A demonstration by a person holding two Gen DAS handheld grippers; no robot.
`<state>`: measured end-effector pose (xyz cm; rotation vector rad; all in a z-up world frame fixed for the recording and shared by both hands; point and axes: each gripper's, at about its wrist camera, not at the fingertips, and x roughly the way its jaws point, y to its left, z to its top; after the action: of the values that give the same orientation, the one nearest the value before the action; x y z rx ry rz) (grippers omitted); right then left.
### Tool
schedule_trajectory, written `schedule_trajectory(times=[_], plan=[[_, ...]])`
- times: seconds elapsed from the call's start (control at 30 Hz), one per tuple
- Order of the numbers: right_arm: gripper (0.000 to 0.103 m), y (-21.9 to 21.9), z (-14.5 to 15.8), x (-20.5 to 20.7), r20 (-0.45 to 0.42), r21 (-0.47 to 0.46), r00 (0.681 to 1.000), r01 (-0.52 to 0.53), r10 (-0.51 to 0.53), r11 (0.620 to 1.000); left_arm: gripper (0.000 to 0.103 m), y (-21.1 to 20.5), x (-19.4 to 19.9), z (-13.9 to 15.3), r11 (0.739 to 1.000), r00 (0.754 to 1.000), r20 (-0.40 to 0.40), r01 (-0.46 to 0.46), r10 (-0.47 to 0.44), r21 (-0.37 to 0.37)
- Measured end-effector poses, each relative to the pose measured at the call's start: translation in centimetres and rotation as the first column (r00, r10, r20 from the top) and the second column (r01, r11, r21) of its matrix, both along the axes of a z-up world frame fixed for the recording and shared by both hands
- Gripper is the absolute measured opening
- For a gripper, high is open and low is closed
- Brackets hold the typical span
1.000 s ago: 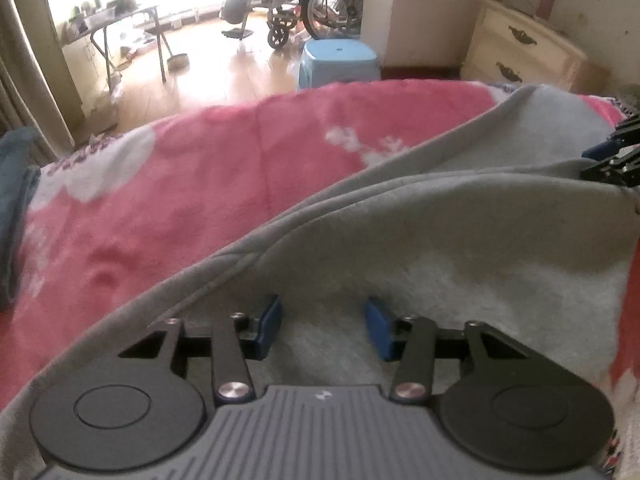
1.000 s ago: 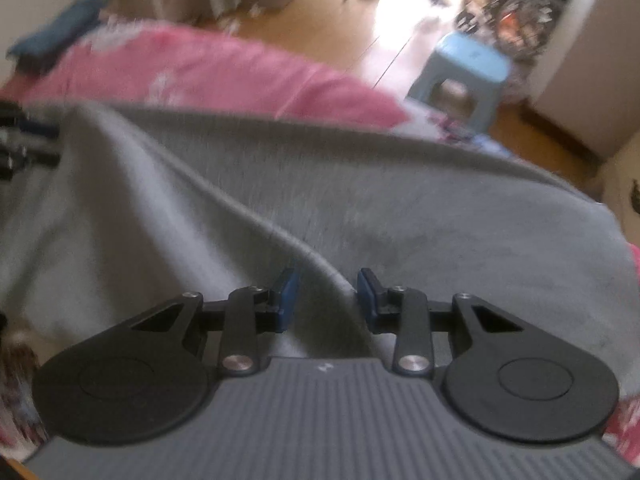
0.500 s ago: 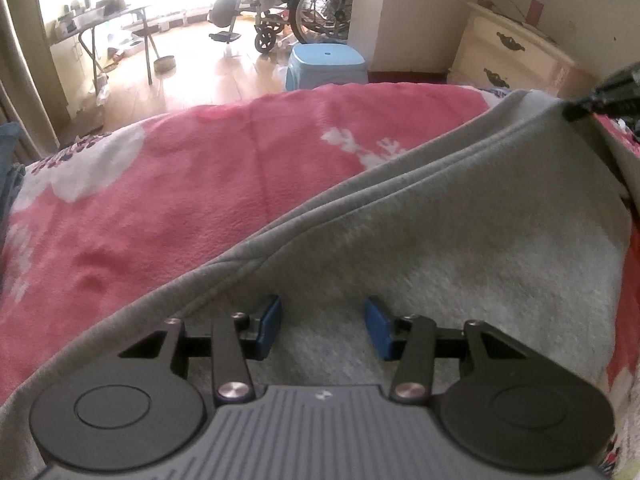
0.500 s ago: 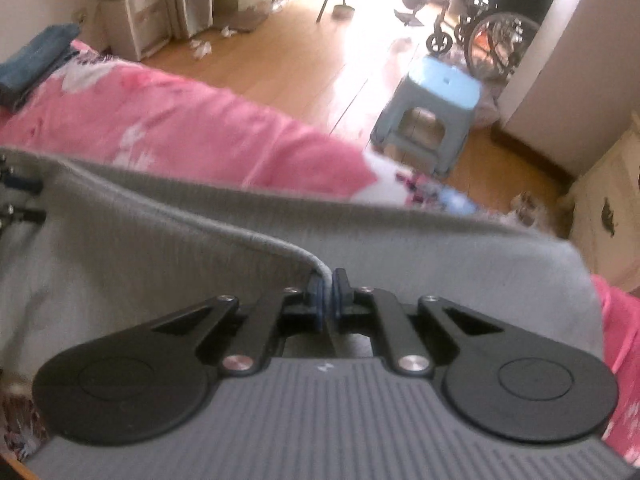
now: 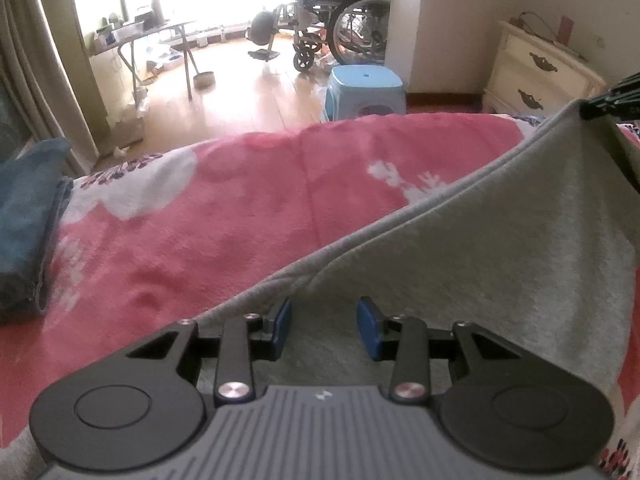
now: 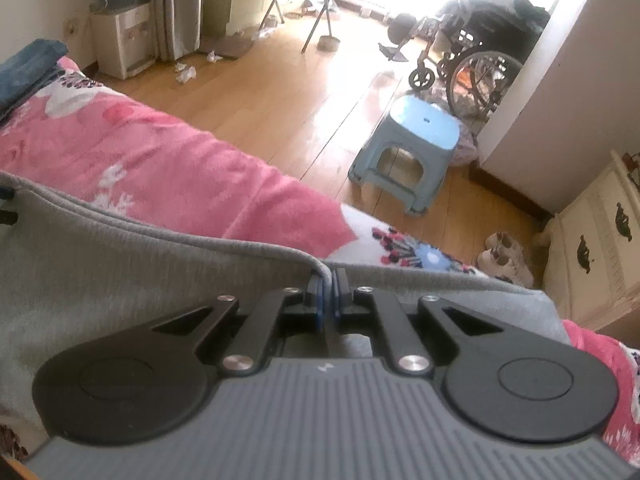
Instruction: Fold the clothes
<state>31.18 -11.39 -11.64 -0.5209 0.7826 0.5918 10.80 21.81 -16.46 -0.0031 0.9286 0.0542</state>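
Note:
A grey garment (image 5: 480,260) lies spread on a pink flowered blanket (image 5: 200,220). My left gripper (image 5: 325,327) hovers over the garment's near edge. Its jaws are closing, grey cloth lies in the gap, and the blue pads (image 5: 282,326) do not press on it. In the right wrist view my right gripper (image 6: 328,290) is shut on the hem of the grey garment (image 6: 120,272) and holds it raised off the blanket (image 6: 160,160). The left wrist view shows the right gripper (image 5: 612,98) at the far right, pulling that corner up.
A folded blue cloth (image 5: 24,220) lies at the bed's left end. Beyond the bed are a wooden floor, a light blue stool (image 6: 416,136), a wheelchair (image 6: 472,64), a cream dresser (image 6: 600,240) and a folding table (image 5: 160,36).
My right gripper closed on the garment's hem and lifted it, so the cloth now slopes up to the right. The left jaws narrowed a little, staying in place.

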Motion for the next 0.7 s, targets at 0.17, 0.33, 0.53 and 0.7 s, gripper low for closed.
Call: schedule_trajectory(times=[0.17,0.33,0.53,0.7], plan=[[0.003,0.5,-1.8,0.8,0.014,-0.004,1.0,0.014,-0.014,1.0,0.039,0.0,0.3,-0.3,1.0,1.0,0.004,0.004,-0.004,0.03],[0.003,0.8,-3.7,1.8,0.009,0.007,0.999,0.038,-0.038,0.999,0.039,-0.4,0.2,-0.6,0.997,1.0,0.001,0.031,-0.031,0.072],[0.003,0.9,-4.8,1.9,0.014,0.021,0.998,0.053,-0.054,0.998,0.039,-0.4,0.4,-1.0,0.995,0.999,-0.013,0.04,-0.039,0.086],[0.003,1.0,-6.6,2.5,-0.005,0.026,0.998,0.07,-0.07,0.997,0.039,-0.6,0.4,-1.3,0.993,0.998,-0.022,0.06,-0.058,0.101]])
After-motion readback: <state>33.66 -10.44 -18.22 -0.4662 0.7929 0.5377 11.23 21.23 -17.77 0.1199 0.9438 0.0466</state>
